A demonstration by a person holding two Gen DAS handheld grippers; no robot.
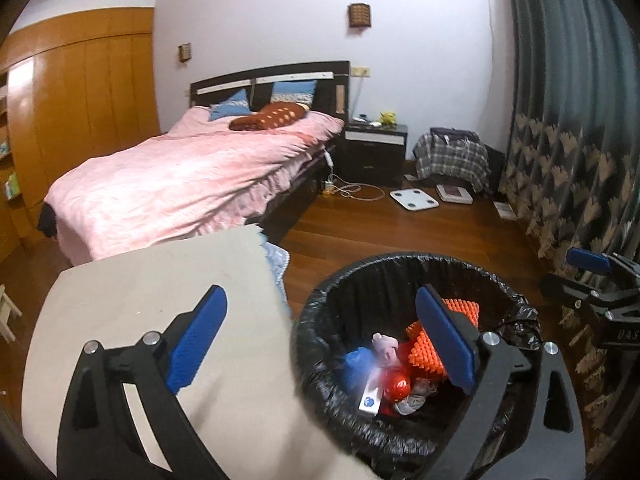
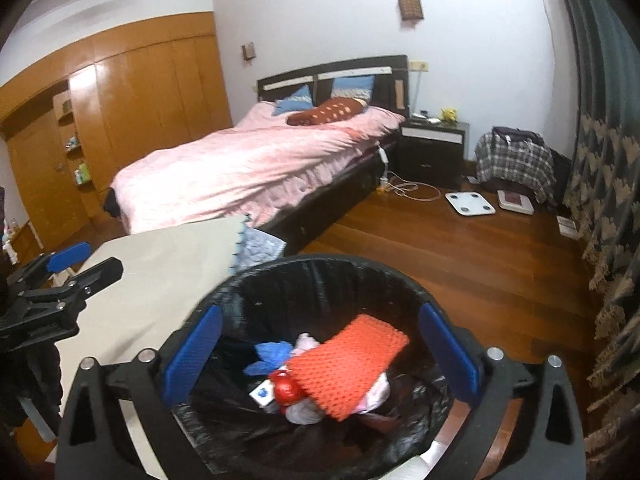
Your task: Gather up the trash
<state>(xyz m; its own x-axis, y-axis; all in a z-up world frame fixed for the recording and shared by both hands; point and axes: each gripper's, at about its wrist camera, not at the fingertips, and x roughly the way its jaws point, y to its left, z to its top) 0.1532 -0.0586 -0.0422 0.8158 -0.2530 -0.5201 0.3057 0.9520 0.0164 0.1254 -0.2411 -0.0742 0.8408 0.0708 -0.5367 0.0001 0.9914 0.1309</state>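
Hovering wide open and empty, the left gripper [image 1: 320, 344] and right gripper [image 2: 320, 356] flank the bin [image 2: 256, 280], where an orange pad [image 2: 348, 364] tops the trash beside the worktop [image 1: 140, 292].

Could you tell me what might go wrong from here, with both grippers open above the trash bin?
The orange spiky mat lies tilted on top of the pile, so it might slide or block further trash. The left gripper straddles the bin's rim; lowering it could snag the black liner or tip the bin.
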